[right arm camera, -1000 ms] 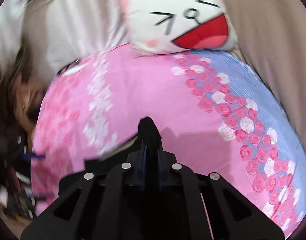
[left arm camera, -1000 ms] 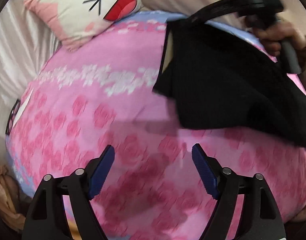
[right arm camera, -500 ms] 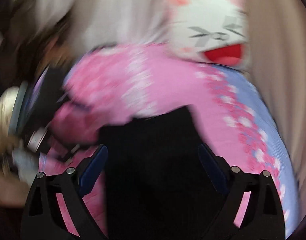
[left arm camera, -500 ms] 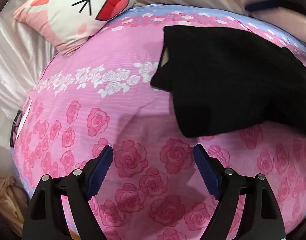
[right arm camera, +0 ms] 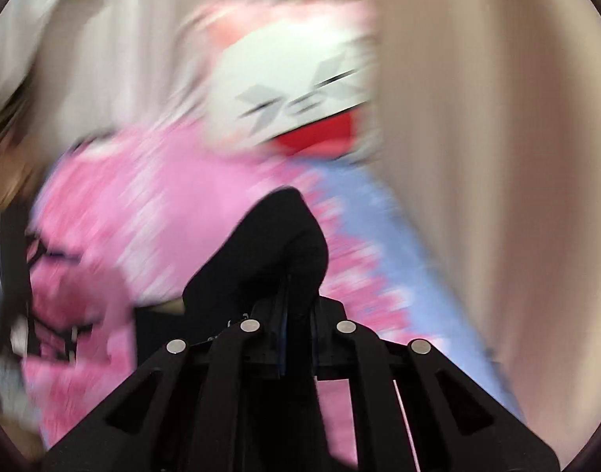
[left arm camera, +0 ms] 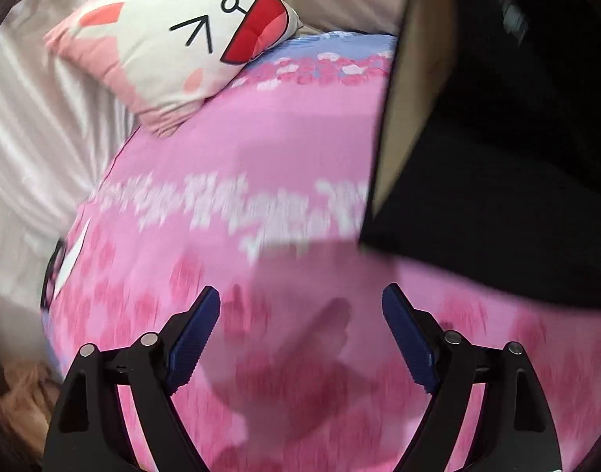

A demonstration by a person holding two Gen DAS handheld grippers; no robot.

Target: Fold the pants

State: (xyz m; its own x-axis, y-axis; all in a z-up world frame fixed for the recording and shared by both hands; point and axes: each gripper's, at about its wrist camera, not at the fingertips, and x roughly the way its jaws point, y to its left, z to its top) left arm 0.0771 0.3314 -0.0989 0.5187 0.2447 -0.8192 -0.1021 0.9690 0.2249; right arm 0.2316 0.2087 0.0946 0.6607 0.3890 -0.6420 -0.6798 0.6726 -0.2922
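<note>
- My left gripper (left arm camera: 300,322): jaws opening wide, nothing between them, over the pink rose bedsheet (left arm camera: 222,181).
- Black pants (left arm camera: 497,196) lifted at right, pale lining showing along the edge.
- Cartoon-face pillow (left arm camera: 174,39) top left, on the sheet.
- View blurred.

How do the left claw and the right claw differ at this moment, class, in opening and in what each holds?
Opening: the left claw stands wide open, while the right claw is shut.
Load: the left claw holds nothing, only the pink bedspread shows between its pads; the right claw is clamped on a fold of the black pants.
Shared: both have black frames and blue pads.
</note>
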